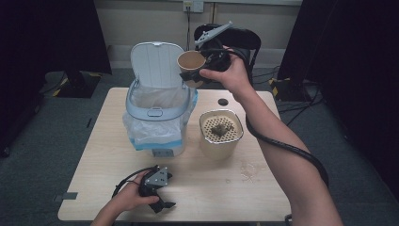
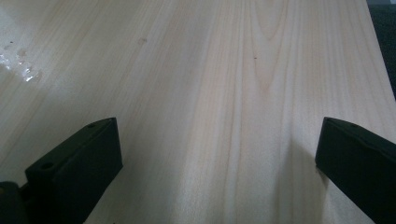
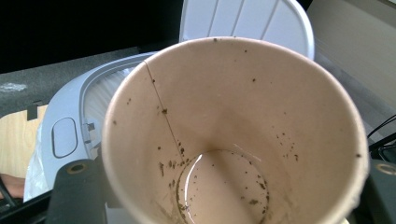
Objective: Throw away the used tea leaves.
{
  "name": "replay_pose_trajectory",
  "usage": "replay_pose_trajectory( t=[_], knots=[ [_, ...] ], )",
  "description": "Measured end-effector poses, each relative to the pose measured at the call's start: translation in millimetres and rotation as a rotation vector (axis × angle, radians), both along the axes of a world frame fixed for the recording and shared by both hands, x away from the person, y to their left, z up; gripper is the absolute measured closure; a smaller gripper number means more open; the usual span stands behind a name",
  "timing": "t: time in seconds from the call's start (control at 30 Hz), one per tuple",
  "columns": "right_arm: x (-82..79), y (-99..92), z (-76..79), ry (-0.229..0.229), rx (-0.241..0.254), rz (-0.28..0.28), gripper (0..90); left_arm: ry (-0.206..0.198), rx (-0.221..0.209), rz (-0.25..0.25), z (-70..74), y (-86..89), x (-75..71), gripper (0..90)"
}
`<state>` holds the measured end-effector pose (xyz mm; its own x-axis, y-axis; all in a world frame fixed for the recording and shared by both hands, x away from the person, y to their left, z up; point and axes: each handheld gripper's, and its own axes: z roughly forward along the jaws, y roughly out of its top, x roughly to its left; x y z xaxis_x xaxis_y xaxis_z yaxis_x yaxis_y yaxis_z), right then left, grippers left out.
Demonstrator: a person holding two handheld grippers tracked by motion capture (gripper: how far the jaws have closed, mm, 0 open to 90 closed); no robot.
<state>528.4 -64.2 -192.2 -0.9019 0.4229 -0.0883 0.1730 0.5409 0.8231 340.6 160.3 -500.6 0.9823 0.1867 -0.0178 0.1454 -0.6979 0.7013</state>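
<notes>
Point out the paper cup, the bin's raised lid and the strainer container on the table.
paper cup point(image 1: 190, 61), high view, on its inner wall.
bin lid point(image 1: 155, 61), high view, on the ribbed inside face.
strainer container point(image 1: 221, 147), high view, on its front wall.

Your light wooden table point(image 1: 108, 155) fills the frame's centre. On it stand a lidded bin point(image 1: 157, 113) at upper left, a strainer container point(image 1: 220, 133) at centre right, a black cap point(image 1: 222, 101) above, and wet spots point(image 1: 248, 170) at lower right.

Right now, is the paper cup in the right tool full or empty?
Nearly empty: the paper cup, tipped on its side in the right tool, holds only dark specks and a wet film.
</notes>
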Motion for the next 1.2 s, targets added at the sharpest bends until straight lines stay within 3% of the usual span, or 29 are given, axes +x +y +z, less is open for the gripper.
replay_pose_trajectory(
  t=[1.2],
  knots=[
    [1.1,63.6,-23.2,0.032,-0.001,0.096,26.2,0.003,0.004,0.002,0.5,-0.1,-0.3,0.0]
  ],
)
